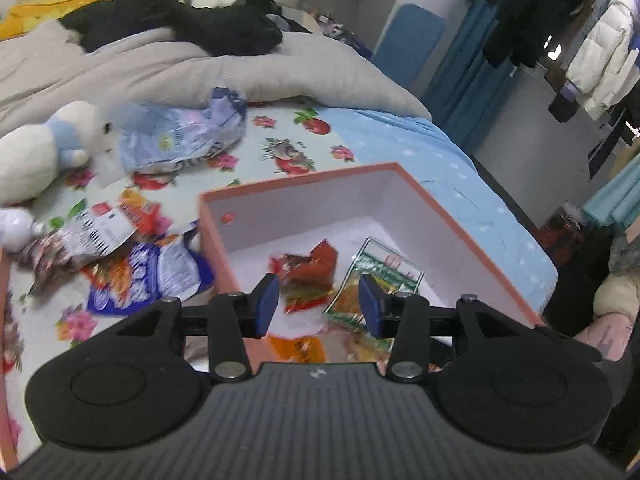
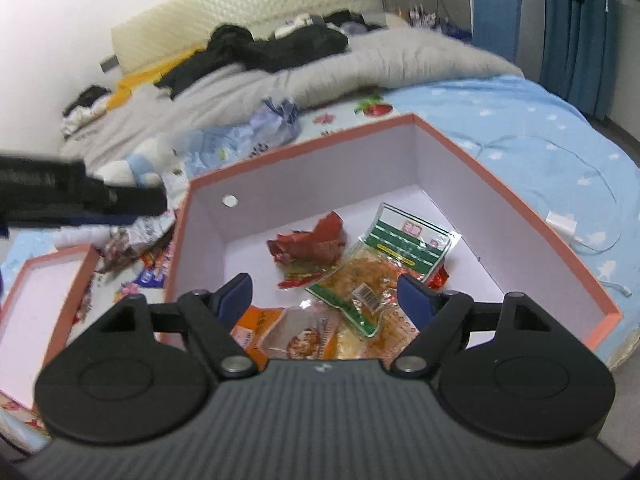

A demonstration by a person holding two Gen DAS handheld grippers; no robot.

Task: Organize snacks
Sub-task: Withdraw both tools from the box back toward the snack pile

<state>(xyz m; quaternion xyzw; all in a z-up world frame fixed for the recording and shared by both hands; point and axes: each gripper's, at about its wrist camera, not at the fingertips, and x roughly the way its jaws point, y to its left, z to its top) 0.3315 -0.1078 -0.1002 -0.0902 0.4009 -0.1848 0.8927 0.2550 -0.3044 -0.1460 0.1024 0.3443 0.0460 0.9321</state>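
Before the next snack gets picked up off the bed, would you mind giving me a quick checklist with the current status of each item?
1. Left gripper empty, jaws apart: ok.
2. Right gripper empty, jaws apart: ok.
3. Box open, with bare floor left for more packets: ok.
4. Red packet and green-striped packet lying inside the box: ok.
5. All snacks boxed: not ok; the loose snack pile lies on the bedsheet beside the box.
6. Pile free of non-snacks: not ok; a plush toy sits close by.
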